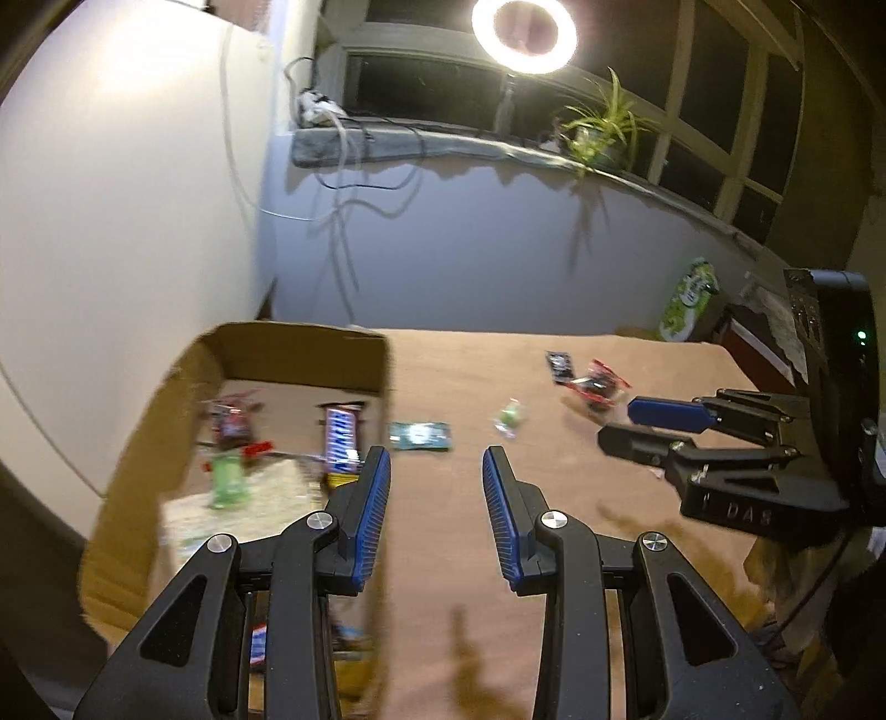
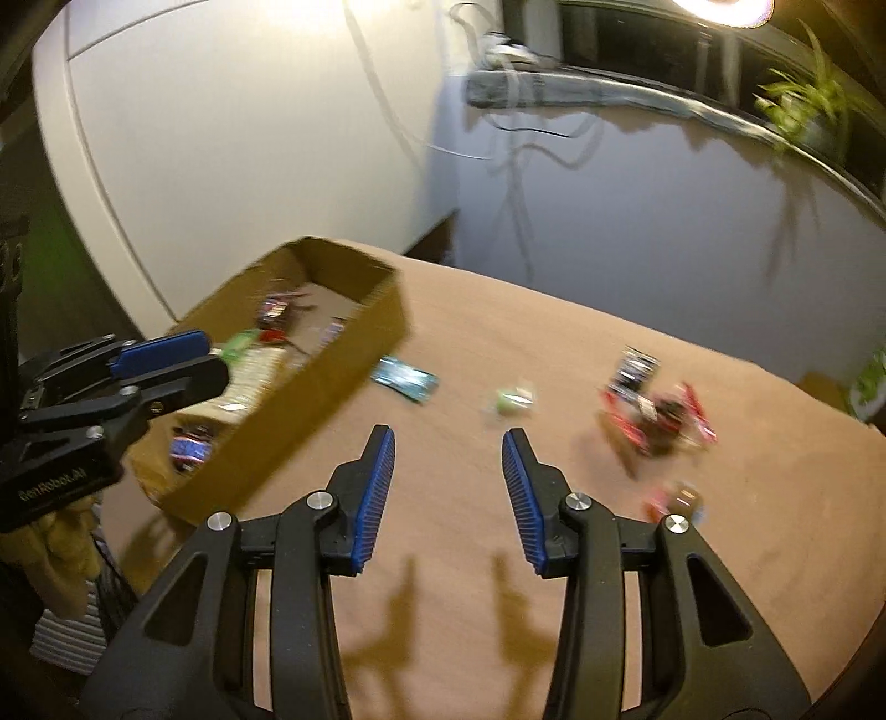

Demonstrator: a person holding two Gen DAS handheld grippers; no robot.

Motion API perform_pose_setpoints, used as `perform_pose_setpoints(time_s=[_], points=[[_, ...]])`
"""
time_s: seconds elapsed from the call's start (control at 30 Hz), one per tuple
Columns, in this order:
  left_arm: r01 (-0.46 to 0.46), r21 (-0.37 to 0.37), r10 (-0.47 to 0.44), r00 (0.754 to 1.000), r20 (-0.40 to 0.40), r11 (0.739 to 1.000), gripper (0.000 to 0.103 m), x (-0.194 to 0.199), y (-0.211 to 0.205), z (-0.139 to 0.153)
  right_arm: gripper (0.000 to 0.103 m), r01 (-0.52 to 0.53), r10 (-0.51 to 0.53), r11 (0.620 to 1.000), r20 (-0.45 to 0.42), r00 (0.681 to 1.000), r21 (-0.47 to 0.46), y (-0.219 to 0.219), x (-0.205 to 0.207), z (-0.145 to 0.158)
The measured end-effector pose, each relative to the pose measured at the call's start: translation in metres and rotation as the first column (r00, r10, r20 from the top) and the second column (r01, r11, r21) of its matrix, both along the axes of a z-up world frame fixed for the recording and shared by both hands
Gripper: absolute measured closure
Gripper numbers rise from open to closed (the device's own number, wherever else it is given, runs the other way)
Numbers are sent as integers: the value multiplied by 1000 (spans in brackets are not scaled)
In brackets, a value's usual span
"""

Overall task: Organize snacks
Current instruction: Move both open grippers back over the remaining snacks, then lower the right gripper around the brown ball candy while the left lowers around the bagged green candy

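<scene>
- The left gripper [image 1: 436,471] hangs above the table [image 1: 637,498] with its blue-padded jaws spread apart and nothing between them; it sits over the right wall of the box [image 1: 382,376].
- The right gripper [image 2: 448,459] is also spread wide and empty, above bare table nearer than the loose snacks.
- The cardboard box stands at the table's left side, open at the top.
- Inside it lie a blue bar [image 1: 342,437] against the right wall, a dark wrapper [image 1: 230,423] farther left, a green pack [image 1: 227,479] nearer, and a pale printed pack [image 1: 266,498] under them; details are blurred.
- A teal packet [image 1: 421,436] lies flat on the table just right of the box, outside it.
- A small green candy [image 1: 510,416] sits right of the packet, apart from it.
- Farther right, a red-and-black wrapper [image 1: 595,387] lies beside a small dark packet [image 1: 559,365]; the two look close, though I cannot tell if they touch.
- In the right wrist view another reddish snack [image 2: 673,498] lies near the right gripper's outer finger, too blurred to name.
- A green bag [image 1: 689,302] stands at the table's far right edge.
- A ring light [image 1: 523,36] and a plant [image 1: 601,130] sit by the window.
</scene>
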State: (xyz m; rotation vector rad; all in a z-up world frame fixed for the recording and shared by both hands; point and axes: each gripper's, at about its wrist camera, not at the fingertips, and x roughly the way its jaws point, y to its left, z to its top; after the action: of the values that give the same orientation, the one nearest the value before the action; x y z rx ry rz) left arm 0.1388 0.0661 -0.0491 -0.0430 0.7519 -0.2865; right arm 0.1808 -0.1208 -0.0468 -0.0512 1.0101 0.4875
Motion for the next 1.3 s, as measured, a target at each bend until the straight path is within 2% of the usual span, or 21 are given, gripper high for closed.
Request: perform_pose_setpoints(time_s=[0.27, 0.53, 0.87, 1.3], points=[[61, 6, -61, 997, -40, 998, 70, 10, -46, -15, 61, 113, -115, 993, -39, 993, -34, -80, 3, -25], [84, 21, -82, 993, -84, 996, 70, 41, -84, -38, 60, 155, -158, 987, -79, 984, -48, -120, 9, -52], [57, 45, -51, 991, -125, 997, 70, 76, -98, -64, 60, 127, -131, 991, -110, 985, -47, -123, 26, -81], [35, 64, -24, 988, -155, 997, 70, 104, -101, -82, 60, 98, -104, 993, -98, 990, -65, -111, 43, -89]])
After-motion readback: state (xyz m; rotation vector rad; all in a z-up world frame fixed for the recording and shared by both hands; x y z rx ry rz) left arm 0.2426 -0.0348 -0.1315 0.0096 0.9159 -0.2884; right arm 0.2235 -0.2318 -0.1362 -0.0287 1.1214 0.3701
